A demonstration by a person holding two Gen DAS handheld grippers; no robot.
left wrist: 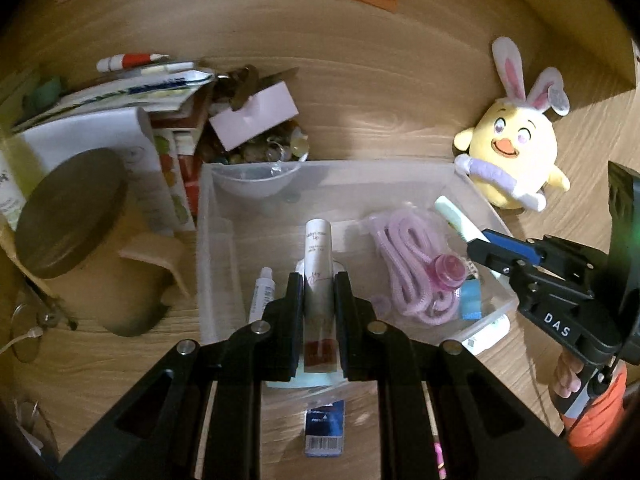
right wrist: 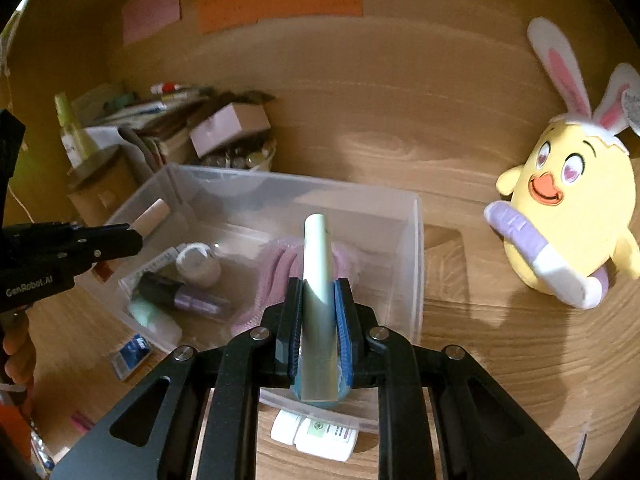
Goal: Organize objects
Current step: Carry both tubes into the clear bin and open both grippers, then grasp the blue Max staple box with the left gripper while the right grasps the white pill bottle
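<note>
Both tongs are loaded: the left gripper [left wrist: 318,300] is clamped on a slim white tube [left wrist: 318,256], and the right gripper [right wrist: 319,320] is squeezing a pale green tube [right wrist: 318,264]. Each tube pokes forward over the clear plastic bin [right wrist: 416,260], where a pink cord bundle [left wrist: 404,264] sits just right of the left tongs. A yellow bunny-eared plush [right wrist: 576,208] sits off to the right of the right tongs.

Dim warm light, soft shadows, fisheye warp w/ dark vignetted corners, slight blur.

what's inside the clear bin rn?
In the clear bin: pink cord, white tube, small white jar, dark purple tube. The grippers cover the rest.
</note>
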